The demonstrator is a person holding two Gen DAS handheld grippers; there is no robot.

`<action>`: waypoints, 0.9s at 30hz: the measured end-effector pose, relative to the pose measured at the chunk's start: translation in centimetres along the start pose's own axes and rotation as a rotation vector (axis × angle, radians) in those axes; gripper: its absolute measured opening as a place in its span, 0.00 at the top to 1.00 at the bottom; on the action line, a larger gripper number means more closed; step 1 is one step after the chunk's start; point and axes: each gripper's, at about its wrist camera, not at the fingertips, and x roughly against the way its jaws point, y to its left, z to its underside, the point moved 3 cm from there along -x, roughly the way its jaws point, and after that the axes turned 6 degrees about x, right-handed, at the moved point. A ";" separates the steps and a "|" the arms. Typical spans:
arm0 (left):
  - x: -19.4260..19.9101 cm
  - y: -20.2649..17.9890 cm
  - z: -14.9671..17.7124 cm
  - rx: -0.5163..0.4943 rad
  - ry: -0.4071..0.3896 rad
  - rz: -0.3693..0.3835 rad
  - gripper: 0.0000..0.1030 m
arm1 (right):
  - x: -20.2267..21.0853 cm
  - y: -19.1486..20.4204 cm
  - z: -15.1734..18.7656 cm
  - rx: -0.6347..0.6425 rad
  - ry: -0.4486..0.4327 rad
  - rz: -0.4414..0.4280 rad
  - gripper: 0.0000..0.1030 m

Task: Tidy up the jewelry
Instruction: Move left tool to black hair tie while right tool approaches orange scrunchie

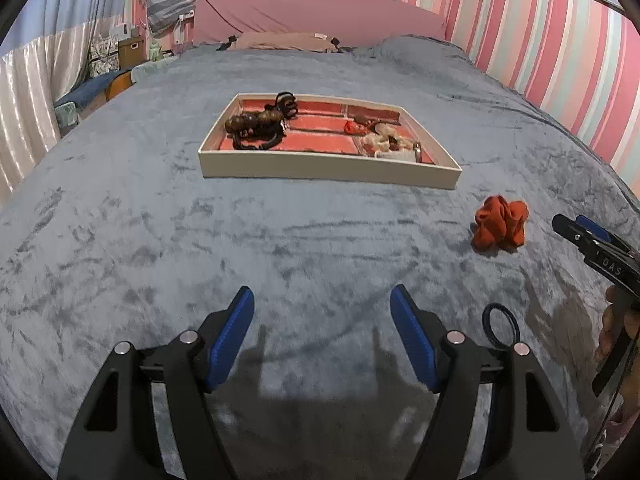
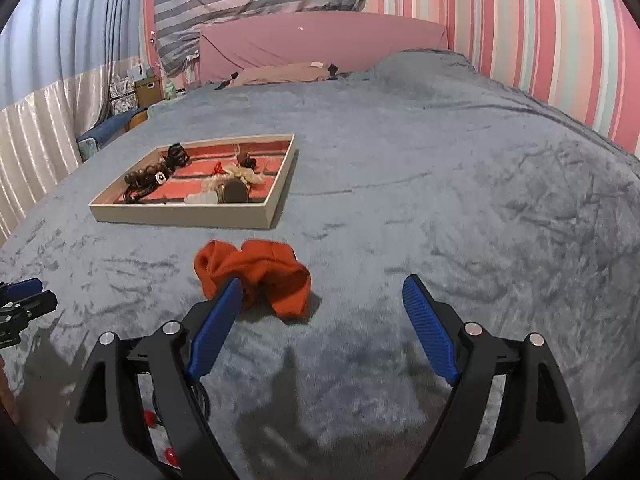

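A cream jewelry tray [image 1: 328,168] [image 2: 180,214] with red-lined compartments lies on the grey-blue bed; dark bead bracelets [image 1: 256,124] [image 2: 146,178], pale pieces and a small red item fill it. An orange scrunchie [image 1: 500,226] [image 2: 256,276] lies on the blanket in front of the tray. A black hair tie [image 1: 500,330] rests beside my left gripper's right finger. My left gripper [image 1: 322,300] is open over bare blanket. My right gripper [image 2: 322,292] is open too, its left fingertip [image 2: 230,292] in front of the scrunchie's near edge. Small red beads [image 2: 150,416] show under it.
The blanket [image 1: 160,240] covers the whole bed. A pink headboard [image 1: 320,12] and pillow stand at the far end, a striped wall on the right, curtains and boxes on the left. A hand [image 1: 616,332] holds the right gripper at the left wrist view's right edge.
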 end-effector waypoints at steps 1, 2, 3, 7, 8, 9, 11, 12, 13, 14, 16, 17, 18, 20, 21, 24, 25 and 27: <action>0.0 -0.1 0.2 0.001 0.003 0.000 0.32 | -0.1 0.0 0.2 0.001 0.005 0.001 0.21; 0.0 -0.2 0.3 0.001 0.007 0.002 0.32 | -0.2 -0.1 0.4 0.005 0.008 0.005 0.21; 0.0 -0.3 0.5 0.002 0.009 0.005 0.32 | -0.2 -0.1 0.5 0.009 0.010 0.007 0.21; 0.2 -1.1 0.7 0.000 0.015 0.016 0.32 | -0.2 -0.5 0.8 0.010 0.011 0.006 0.21; 0.2 -1.4 0.8 -0.001 0.020 0.023 0.32 | -0.2 -0.6 0.8 0.009 0.012 0.006 0.21; 0.2 -1.6 0.8 -0.002 0.023 0.026 0.32 | -0.2 -0.8 0.8 0.007 0.014 0.005 0.21; 0.2 -2.0 1.0 -0.004 0.028 0.035 0.32 | -0.3 -1.0 1.0 0.002 0.017 0.004 0.21; 0.1 -2.2 1.0 -0.006 0.030 0.038 0.32 | -0.3 -1.0 1.0 0.000 0.016 0.003 0.21; 0.1 -2.4 1.1 -0.008 0.031 0.040 0.32 | -0.3 -1.1 1.1 -0.002 0.017 0.002 0.21; 0.1 -2.6 1.2 -0.011 0.034 0.044 0.32 | -0.3 -1.1 1.1 -0.004 0.017 0.001 0.21; 0.0 -2.9 1.4 -0.012 0.039 0.045 0.32 | -0.4 -1.1 1.2 -0.008 0.017 -0.001 0.21; 0.0 -3.0 1.5 -0.011 0.043 0.048 0.32 | -0.4 -1.1 1.2 -0.008 0.016 -0.002 0.21; 0.0 -3.1 1.6 -0.011 0.045 0.049 0.32 | -0.5 -1.1 1.2 -0.008 0.015 -0.002 0.21; -0.1 -3.5 1.9 -0.015 0.050 0.051 0.32 | -0.6 -1.1 1.3 -0.008 0.018 -0.004 0.21; -0.1 -3.6 2.0 -0.017 0.052 0.051 0.32 | -0.7 -1.1 1.3 -0.008 0.019 -0.006 0.21; -0.1 -4.4 2.5 -0.028 0.057 0.060 0.32 | -1.1 -0.9 1.4 0.002 0.027 -0.008 0.21; -0.1 -4.7 2.6 -0.034 0.058 0.060 0.32 | -1.3 -0.9 1.4 0.005 0.032 -0.008 0.21; -0.3 -5.3 2.8 -0.044 0.062 0.063 0.32 | -1.7 -0.9 1.5 0.007 0.040 -0.010 0.21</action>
